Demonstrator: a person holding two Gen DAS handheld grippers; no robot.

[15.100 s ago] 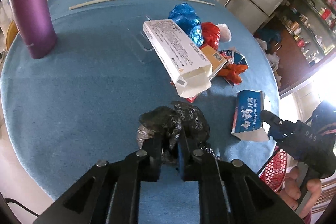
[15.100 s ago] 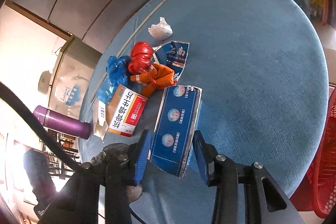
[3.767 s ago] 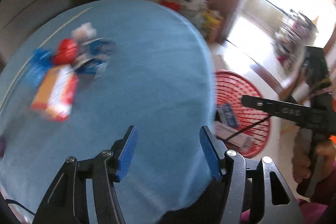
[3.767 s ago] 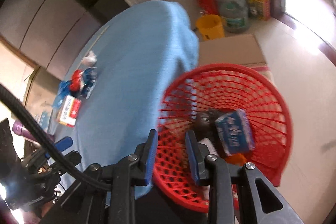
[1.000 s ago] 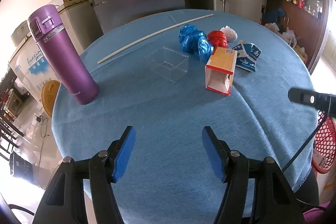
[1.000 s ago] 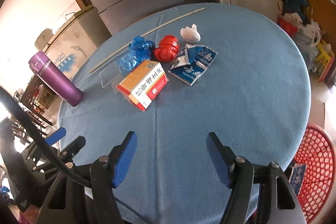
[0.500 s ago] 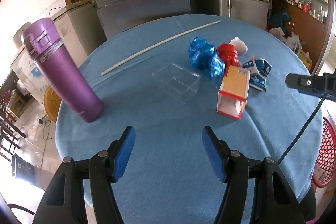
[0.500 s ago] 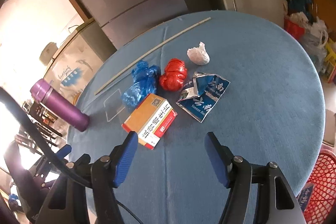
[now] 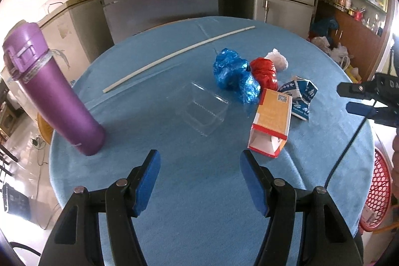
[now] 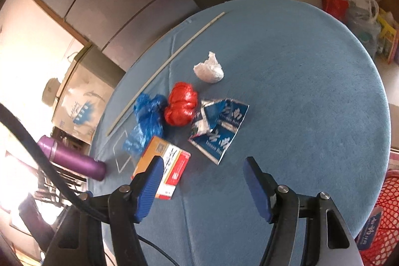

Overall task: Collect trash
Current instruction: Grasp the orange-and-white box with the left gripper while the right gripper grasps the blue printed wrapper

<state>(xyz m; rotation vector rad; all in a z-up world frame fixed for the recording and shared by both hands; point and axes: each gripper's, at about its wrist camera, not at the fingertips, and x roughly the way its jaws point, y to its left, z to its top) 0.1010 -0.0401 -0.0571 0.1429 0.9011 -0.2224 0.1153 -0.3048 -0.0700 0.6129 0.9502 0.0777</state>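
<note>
- Tall purple flask (image 9: 53, 101) stands at the left edge of the round blue-clothed table (image 9: 199, 191).
- Left gripper (image 9: 199, 161): jaws apart, empty.
- Clear plastic box (image 9: 202, 111) lies mid-table.
- Crumpled blue wrapper (image 9: 234, 76), red wrapper (image 9: 264, 74), white wad (image 9: 278, 60), orange carton (image 9: 271, 121), torn blue packet (image 9: 300, 97) cluster right of centre.
- Right gripper (image 10: 203, 167): jaws apart, empty.
- Red mesh basket (image 10: 384, 216) sits beside the table.

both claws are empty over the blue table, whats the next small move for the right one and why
Probably ease the right claw forward and down over the orange and red box. That box is the nearest piece of trash to it, lying flat on the blue table, and its jaws stand open with nothing between them.
</note>
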